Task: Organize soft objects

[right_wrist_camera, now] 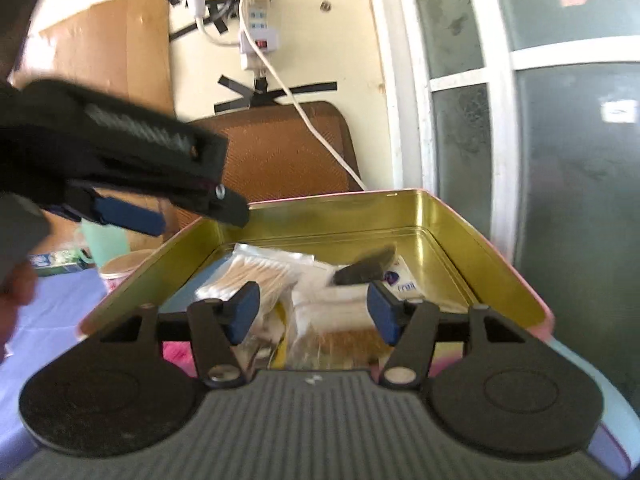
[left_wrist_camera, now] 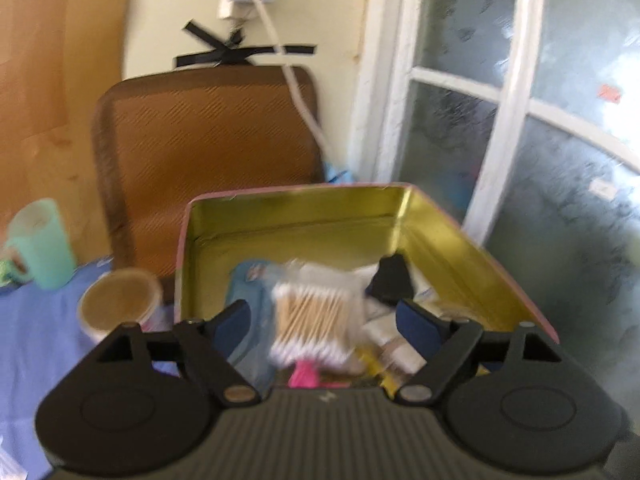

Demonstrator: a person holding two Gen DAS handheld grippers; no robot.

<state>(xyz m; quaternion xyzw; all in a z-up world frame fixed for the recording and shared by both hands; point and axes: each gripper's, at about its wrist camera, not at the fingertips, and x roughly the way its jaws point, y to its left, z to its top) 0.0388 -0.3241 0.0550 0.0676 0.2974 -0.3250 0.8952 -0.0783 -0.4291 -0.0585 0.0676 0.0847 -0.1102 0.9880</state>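
You are working over the open tin, gold inside and pink at the rim, with both tools hovering above it. Your left gripper is standing wide with nothing between its blue pads; the bag of cotton swabs is lying below it inside the tin, not gripped. Your right gripper is also spread wide and empty, pointing down at a second clear packet of swabs and other small packets that blur keeps you from naming. A dark object is lying near the far side of the heap — what it is you cannot tell.

Judging from this, most of the sorting is looking done: the soft items are already sitting in the tin. Outside it on the blue cloth, a paper cup and a green mug are standing — neither looks like part of the job. What seems left is tidying the heap; no lid is in view.
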